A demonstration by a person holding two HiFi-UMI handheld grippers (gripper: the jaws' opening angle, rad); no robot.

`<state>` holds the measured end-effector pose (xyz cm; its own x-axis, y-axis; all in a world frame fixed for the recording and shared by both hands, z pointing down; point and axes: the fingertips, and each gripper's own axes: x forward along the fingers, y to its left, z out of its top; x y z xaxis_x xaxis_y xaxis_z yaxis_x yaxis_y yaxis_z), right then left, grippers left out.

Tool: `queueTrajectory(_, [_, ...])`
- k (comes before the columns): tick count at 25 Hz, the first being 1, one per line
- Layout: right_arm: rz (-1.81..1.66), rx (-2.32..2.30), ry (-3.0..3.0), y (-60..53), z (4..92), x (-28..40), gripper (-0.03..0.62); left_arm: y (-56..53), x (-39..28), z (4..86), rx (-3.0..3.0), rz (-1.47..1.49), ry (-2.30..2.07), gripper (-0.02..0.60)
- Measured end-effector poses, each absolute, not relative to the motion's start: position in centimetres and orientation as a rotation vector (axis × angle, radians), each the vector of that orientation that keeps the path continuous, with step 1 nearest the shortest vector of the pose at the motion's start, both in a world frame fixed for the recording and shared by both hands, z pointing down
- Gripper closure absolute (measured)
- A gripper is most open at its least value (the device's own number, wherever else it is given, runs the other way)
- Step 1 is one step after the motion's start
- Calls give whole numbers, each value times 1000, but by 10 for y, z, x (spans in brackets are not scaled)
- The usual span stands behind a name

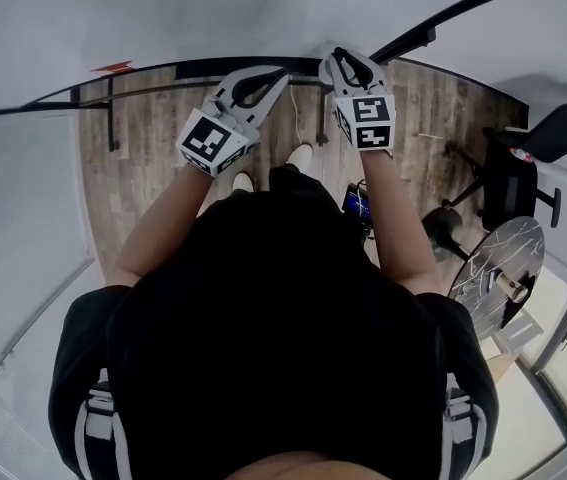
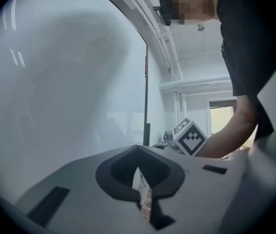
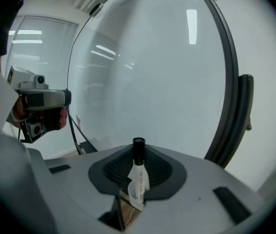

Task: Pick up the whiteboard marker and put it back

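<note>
Pick looks done, so I'm on the put-back leg. My right claw (image 1: 349, 68) is clamped on the marker (image 3: 138, 172). It pinches the white barrel, and the black cap pokes out past the tips, roughly in line with the claw. The left claw (image 1: 256, 86) is closed too, with nothing in it I can name, just a small white tab at the seam. Both are up in front of me, side by side, facing the whiteboard (image 3: 152, 72). The marker is near the board and not touching it, as far as I can tell. Next move: find the marker's resting spot by the board, which I can't make out from here. Then bring it in level and ease the right claw apart. The risk is dropping it to the floor (image 1: 143, 168).
</note>
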<state>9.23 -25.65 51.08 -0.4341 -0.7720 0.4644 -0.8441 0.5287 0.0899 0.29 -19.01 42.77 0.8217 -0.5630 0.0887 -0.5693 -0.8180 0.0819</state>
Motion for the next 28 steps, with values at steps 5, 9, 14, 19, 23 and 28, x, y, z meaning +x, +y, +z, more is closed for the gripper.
queueTrajectory(5, [184, 1341, -2360, -244, 482, 88, 528, -182, -1, 424, 2917, 101, -894, 578])
queueTrajectory(9, [142, 1370, -2388, -235, 459, 85, 528, -176, -4, 418, 2930, 94, -888, 578])
queueTrajectory(14, [85, 1393, -2420, -223, 431, 80, 528, -167, -12, 407, 2945, 75, -886, 578])
queueTrajectory(19, [82, 1406, -2480, -207, 404, 73, 528, -159, -18, 400, 2954, 70, -887, 578])
queueTrajectory(23, [124, 1402, -2543, -197, 382, 69, 528, -155, -20, 389, 2962, 57, -880, 578])
queueTrajectory(28, [126, 1358, -2598, -173, 359, 59, 528, -146, -25, 374, 2989, 76, -843, 578])
